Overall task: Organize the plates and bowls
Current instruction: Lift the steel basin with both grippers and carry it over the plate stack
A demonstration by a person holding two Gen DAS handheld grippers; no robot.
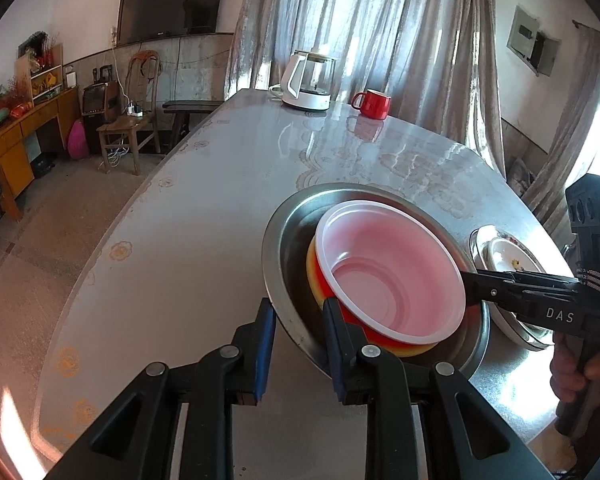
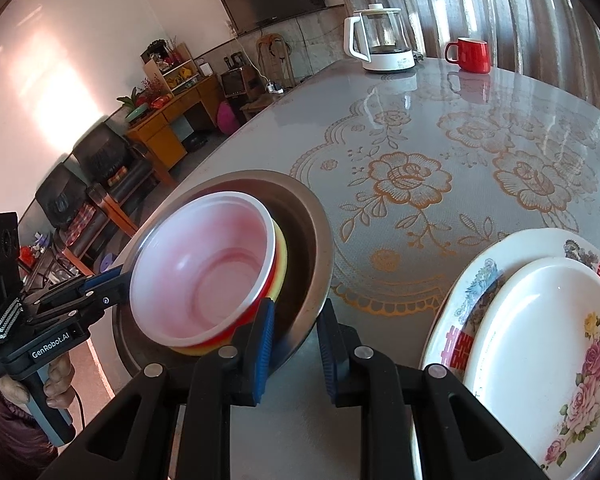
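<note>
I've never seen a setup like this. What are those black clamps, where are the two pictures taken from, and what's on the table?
There is no robot here. A person holds a two-finger clamp in each hand, and each clamp carries a camera looking along its blue-padded fingers. One picture comes from the left gripper, the other from the right gripper, so each also sees its partner from the side.

On the table sits a metal basin holding a red bowl nested in a yellow bowl. Beside it, a small plate lies on a larger plate. At the far end stand a kettle and a red mug.

Both grippers straddle the basin's rim on opposite sides and appear to pinch it.
</note>
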